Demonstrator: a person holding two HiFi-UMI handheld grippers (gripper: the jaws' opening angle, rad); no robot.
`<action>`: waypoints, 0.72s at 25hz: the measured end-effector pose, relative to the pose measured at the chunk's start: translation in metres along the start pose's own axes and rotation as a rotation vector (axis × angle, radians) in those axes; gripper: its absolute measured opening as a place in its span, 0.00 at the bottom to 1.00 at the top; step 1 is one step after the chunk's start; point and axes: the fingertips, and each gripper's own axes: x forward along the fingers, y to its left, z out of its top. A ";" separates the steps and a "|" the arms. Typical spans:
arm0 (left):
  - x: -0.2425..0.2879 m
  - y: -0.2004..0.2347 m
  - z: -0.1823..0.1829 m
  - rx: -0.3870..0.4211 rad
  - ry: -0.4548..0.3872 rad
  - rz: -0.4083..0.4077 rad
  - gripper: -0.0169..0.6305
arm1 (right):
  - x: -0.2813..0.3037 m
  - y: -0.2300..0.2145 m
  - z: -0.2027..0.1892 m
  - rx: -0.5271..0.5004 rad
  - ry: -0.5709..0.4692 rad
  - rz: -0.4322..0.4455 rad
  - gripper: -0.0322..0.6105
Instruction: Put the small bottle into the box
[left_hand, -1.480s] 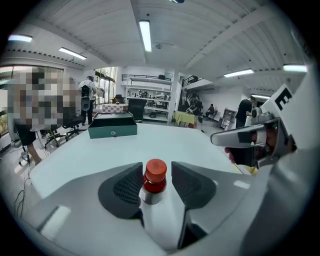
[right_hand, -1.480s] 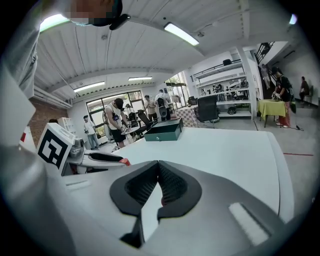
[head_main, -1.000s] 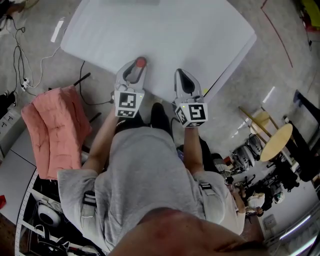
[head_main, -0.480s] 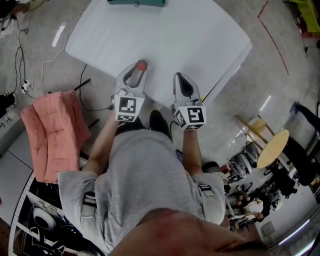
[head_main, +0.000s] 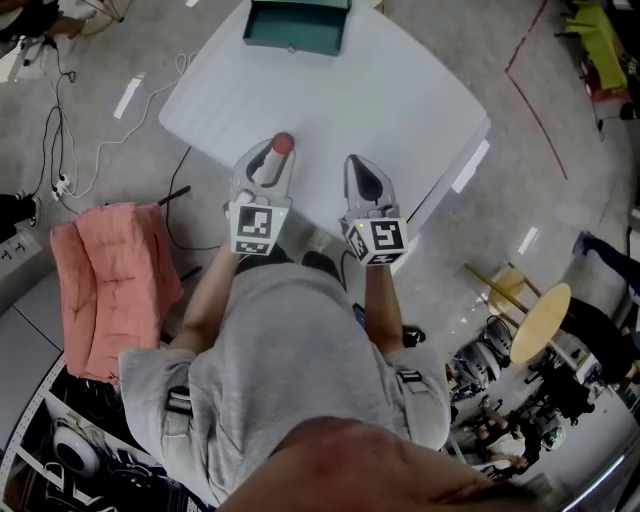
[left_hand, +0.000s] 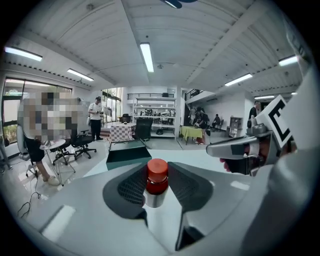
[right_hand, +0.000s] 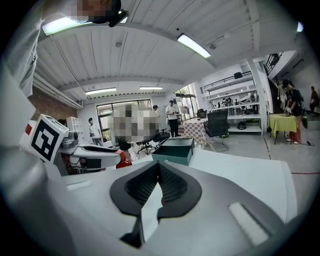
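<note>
Here the left gripper (left_hand: 157, 170) pinches the bottle (left_hand: 156, 184) between its ribbed pads. The jaws stand partly apart, pressing on the red cap and the top of the silvery body, and the bottle stands upright between them. The right gripper (right_hand: 158, 167) sits just beside it with its jaws pressed together at the tips and nothing between them. From the head view both grippers hang over the near part of the white desk (head_main: 400, 90), and the bottle looks carried clear of the surface, though no view shows its base plainly.

The box (head_main: 296, 28), teal and open on top, stands at the far edge of the desk, well apart from the bottle and roughly straight ahead of the left gripper.

The bottle is likely light and stiff, so a modest squeeze should do. Its body looks smooth, perhaps metal, and could slip. The cap is wider and gives the pads an edge to catch, so the present hold high on the bottle seems sound. A lower grip on the bare body would be the more slippery. Being narrow and tall, it may topple if let go tilted, so it is best set down upright inside the box.
</note>
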 end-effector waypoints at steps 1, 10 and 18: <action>-0.004 0.005 0.006 0.001 -0.010 0.006 0.24 | 0.002 0.005 0.005 -0.004 -0.007 0.003 0.05; -0.025 0.050 0.034 0.005 -0.049 0.042 0.24 | 0.024 0.040 0.035 -0.033 -0.058 0.013 0.05; -0.034 0.087 0.049 0.027 -0.080 0.015 0.24 | 0.058 0.073 0.047 -0.043 -0.086 -0.006 0.05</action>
